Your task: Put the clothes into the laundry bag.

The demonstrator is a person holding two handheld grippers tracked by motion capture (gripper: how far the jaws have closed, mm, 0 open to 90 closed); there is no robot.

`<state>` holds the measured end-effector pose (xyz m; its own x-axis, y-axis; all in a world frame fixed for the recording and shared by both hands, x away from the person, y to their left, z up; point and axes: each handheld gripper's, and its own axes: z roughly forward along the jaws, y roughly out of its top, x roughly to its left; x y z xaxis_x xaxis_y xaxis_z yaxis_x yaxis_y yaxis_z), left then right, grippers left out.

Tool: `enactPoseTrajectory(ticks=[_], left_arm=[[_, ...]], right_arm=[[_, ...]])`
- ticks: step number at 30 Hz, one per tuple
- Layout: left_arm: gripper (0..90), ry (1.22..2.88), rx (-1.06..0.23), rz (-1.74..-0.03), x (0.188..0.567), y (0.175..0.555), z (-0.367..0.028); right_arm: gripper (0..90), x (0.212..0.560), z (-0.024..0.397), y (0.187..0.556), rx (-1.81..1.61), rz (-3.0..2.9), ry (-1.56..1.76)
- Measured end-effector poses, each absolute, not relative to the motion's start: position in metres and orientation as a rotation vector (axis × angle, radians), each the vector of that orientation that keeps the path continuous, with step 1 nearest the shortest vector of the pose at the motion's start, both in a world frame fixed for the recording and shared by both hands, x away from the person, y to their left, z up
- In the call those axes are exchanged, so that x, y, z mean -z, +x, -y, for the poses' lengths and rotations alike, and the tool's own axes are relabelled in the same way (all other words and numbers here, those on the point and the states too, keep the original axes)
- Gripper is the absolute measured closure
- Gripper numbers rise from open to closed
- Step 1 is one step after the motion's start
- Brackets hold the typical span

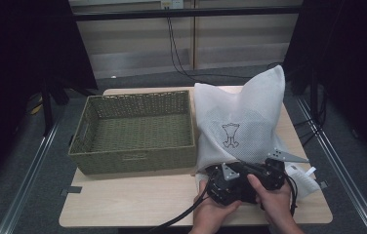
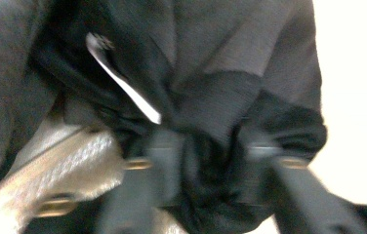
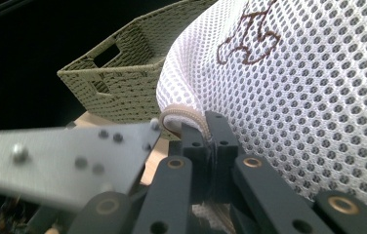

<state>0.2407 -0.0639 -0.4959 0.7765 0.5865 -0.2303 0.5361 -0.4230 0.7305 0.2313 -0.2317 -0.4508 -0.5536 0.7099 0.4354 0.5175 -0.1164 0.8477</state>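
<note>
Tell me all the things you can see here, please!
basket: one, olive green, woven, on the table's left half.
mesh bag: one, white with a small brown print, standing right of the basket, touching it.
dark clothes: a bundle, black and grey, inside the bag's opening.
table: one, light wood, under everything.
left gripper: one, black, jaws either side of the dark clothes; grip unclear.
right gripper: one, black, shut on the bag's beige edge.
hands: two, at the table's near edge, holding the grippers.
</note>
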Motion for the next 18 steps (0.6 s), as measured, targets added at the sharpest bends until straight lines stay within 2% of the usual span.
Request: enactPoseTrajectory(ticks=[1, 3, 8, 10, 11, 12, 16, 18], left_arm=[[77.2, 2.096, -0.078, -0.823, 0.495, 0.242, 0.063], [80.6, 2.044, -0.115, -0.811, 0.490, 0.242, 0.061], [82.3, 1.764, -0.271, -0.818, 0.461, 0.247, 0.047], [82.3, 1.693, -0.382, -0.852, 0.452, 0.251, 0.045], [82.3, 1.693, -0.487, -0.899, 0.454, 0.252, 0.047], [82.2, 1.702, -0.496, -0.929, 0.458, 0.255, 0.050], [80.7, 1.850, -0.313, -1.058, 0.495, 0.278, 0.057], [75.5, 1.833, -0.197, -1.044, 0.496, 0.279, 0.052]], right_arm=[[88.9, 0.451, 0.232, 0.232, -1.748, -1.970, 1.389], [88.9, 0.449, 0.230, 0.231, -1.752, -1.967, 1.385], [88.9, 0.435, 0.228, 0.221, -1.758, -1.948, 1.321], [89.0, 0.429, 0.229, 0.215, -1.783, -1.919, 1.317], [89.0, 0.426, 0.229, 0.213, -1.785, -1.913, 1.309], [89.0, 0.421, 0.228, 0.209, -1.783, -1.904, 1.291], [89.0, 0.420, 0.226, 0.206, -1.746, -1.915, 1.273], [89.0, 0.428, 0.232, 0.211, -1.750, -1.910, 1.329]])
